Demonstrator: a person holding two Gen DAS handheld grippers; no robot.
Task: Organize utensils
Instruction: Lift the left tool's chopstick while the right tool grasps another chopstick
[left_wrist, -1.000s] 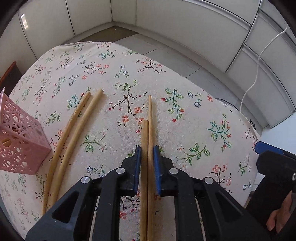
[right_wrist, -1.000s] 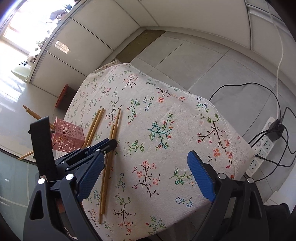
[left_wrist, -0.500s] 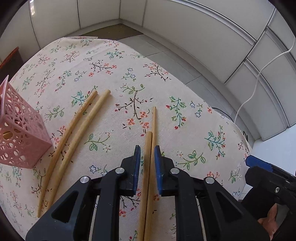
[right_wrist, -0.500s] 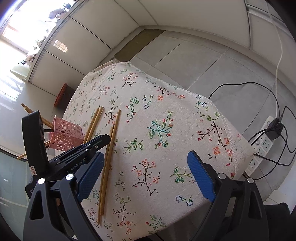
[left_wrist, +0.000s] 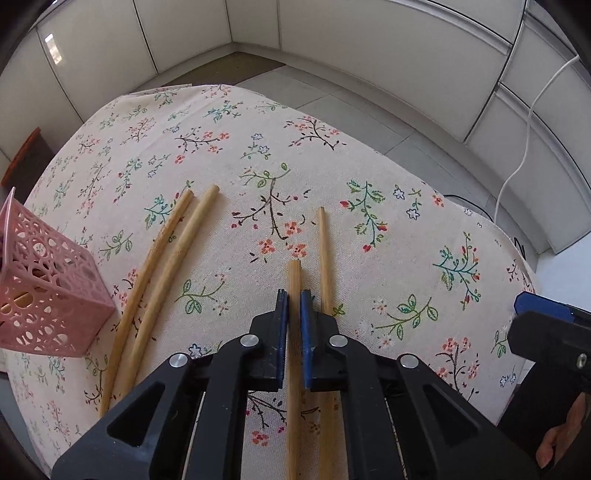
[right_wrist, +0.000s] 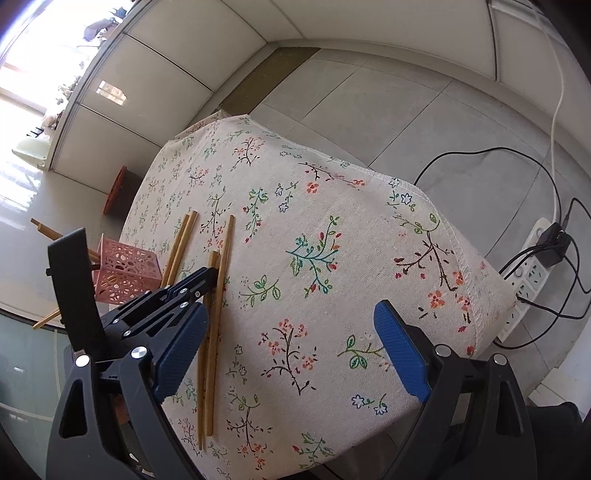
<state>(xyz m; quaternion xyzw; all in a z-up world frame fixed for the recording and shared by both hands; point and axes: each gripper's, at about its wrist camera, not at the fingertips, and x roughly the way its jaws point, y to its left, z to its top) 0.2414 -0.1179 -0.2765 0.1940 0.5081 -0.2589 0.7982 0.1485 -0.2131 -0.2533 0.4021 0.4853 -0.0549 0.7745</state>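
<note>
My left gripper (left_wrist: 294, 300) is shut on one bamboo chopstick (left_wrist: 294, 275) and holds it a little above the floral tablecloth (left_wrist: 388, 236). A second chopstick (left_wrist: 324, 254) lies on the cloth just right of it. Two more chopsticks (left_wrist: 162, 254) lie side by side to the left. A pink perforated holder (left_wrist: 40, 295) stands at the far left; in the right wrist view (right_wrist: 125, 267) chopsticks stick out of it. My right gripper (right_wrist: 291, 350) is open and empty above the table's near right part. The left gripper shows in the right wrist view (right_wrist: 212, 275).
The table's right edge (right_wrist: 458, 251) drops to a tiled floor. A white power strip (right_wrist: 528, 280) with black cables lies on the floor at the right. A white cable (left_wrist: 524, 147) hangs by the wall panels.
My left gripper now holds only one chopstick and has lifted it; the other stays on the cloth to its right. My right gripper stays open and barely moves.
</note>
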